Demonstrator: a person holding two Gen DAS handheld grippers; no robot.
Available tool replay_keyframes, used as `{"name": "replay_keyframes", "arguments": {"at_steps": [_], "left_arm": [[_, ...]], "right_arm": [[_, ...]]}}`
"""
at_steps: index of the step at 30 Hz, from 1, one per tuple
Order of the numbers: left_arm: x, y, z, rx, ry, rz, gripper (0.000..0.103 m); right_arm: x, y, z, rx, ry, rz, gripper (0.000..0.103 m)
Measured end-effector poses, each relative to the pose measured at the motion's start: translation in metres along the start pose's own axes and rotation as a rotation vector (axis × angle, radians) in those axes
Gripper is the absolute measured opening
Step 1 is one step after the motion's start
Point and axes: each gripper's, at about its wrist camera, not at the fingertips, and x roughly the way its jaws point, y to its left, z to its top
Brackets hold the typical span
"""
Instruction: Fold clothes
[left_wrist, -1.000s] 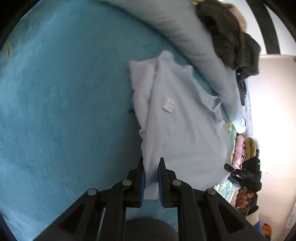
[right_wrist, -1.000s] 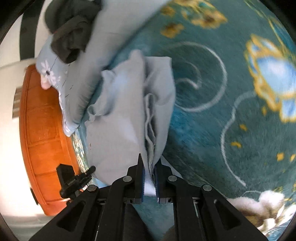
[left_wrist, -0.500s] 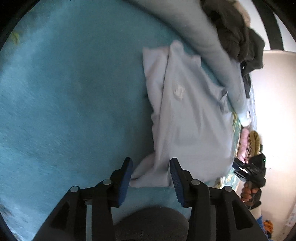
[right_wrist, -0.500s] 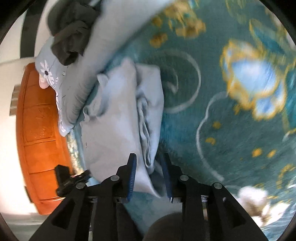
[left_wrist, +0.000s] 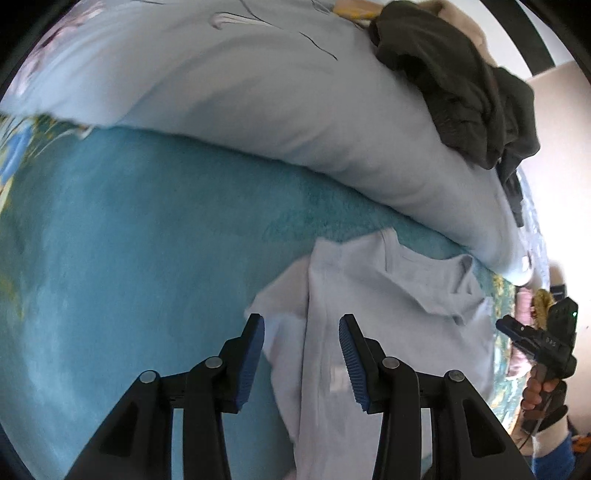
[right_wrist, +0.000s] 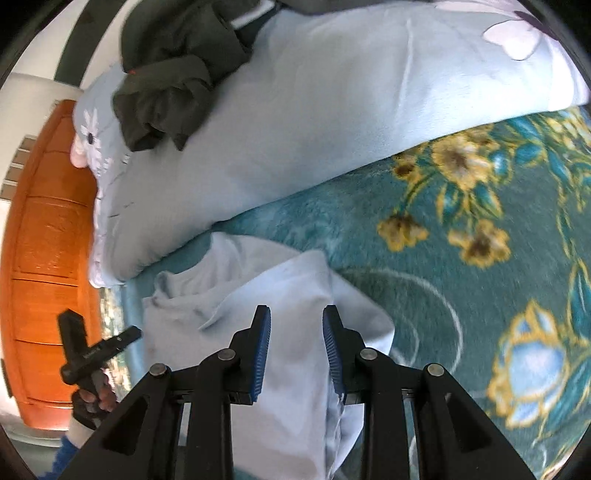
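Observation:
A pale blue shirt (left_wrist: 391, 317) lies partly folded on a teal blanket (left_wrist: 147, 258), its collar end toward the pillow. My left gripper (left_wrist: 301, 354) is open above the shirt's near edge and holds nothing. The shirt also shows in the right wrist view (right_wrist: 258, 295), with a folded flap on top. My right gripper (right_wrist: 295, 350) is open over the shirt's near end and holds nothing. The other gripper shows at the edge of each view, the right one (left_wrist: 535, 339) and the left one (right_wrist: 92, 350).
A large pale blue pillow (left_wrist: 258, 92) lies just beyond the shirt, with a pile of dark clothes (left_wrist: 461, 96) on it. The blanket has a flower pattern (right_wrist: 461, 206) on the right. An orange wooden headboard (right_wrist: 44, 258) stands at the far left.
Both grippers have let go of the shirt and opened wide. Both have tilted up, so the pillow fills the upper part of each view. The shirt now lies flat on the blanket.

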Motion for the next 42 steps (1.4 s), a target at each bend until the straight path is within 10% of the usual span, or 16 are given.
{"name": "replay_keyframes", "arguments": {"at_steps": [12, 19, 29, 42], "left_arm": [[0.015, -0.024, 0.017, 0.175, -0.045, 0.017, 0.043], [0.020, -0.022, 0.016, 0.211, -0.037, 0.049, 0.005], [-0.031, -0.007, 0.015, 0.117, -0.232, -0.094, 0.003], [0.005, -0.004, 0.036, 0.053, -0.152, -0.033, 0.003]], "right_arm": [[0.017, -0.004, 0.014, -0.042, 0.015, 0.050, 0.030], [0.025, 0.001, 0.014, -0.059, 0.047, 0.053, 0.006], [-0.021, 0.007, 0.018, -0.048, -0.098, 0.180, 0.002], [0.021, -0.007, 0.046, 0.011, -0.067, 0.076, 0.002]]}}
